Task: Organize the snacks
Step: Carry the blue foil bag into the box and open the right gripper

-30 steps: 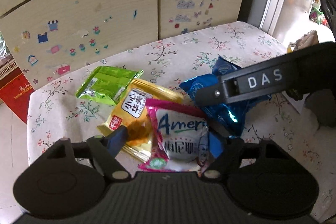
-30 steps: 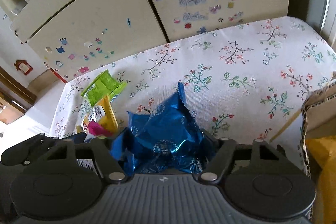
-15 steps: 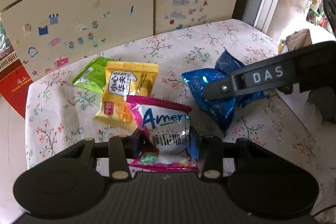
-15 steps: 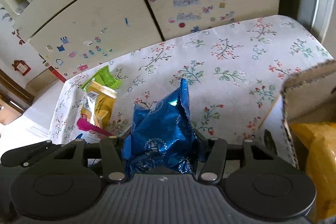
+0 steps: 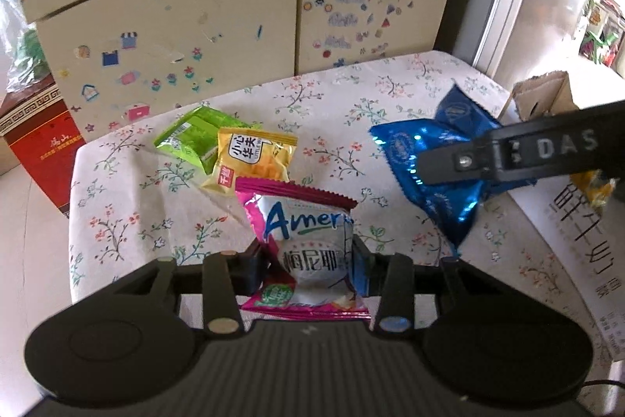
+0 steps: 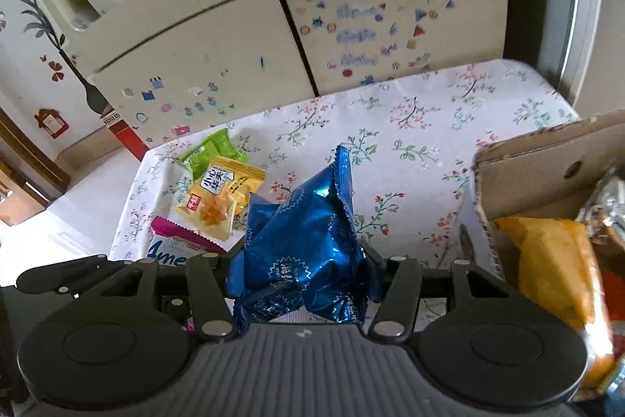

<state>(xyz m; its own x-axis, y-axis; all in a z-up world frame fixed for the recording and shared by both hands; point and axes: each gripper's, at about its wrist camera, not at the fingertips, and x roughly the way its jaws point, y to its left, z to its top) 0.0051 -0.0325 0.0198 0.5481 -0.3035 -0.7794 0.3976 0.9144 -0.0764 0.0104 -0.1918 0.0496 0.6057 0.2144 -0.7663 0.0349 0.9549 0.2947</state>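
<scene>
Above the floral tablecloth [image 5: 390, 92], both grippers are lifting loads — left gripper [image 5: 308, 270] clamping the pink packet [image 5: 308, 249], right gripper [image 6: 304, 276] clamping the blue packet [image 6: 308, 245] beside the cardboard box [image 6: 547, 159], seemingly part-filled — while yellow packet [image 5: 254, 159] and green packet [image 5: 191, 139] are lying unsorted.

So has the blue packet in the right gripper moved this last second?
Yes. The blue packet has risen off the tablecloth and shifted toward the cardboard box.
</scene>
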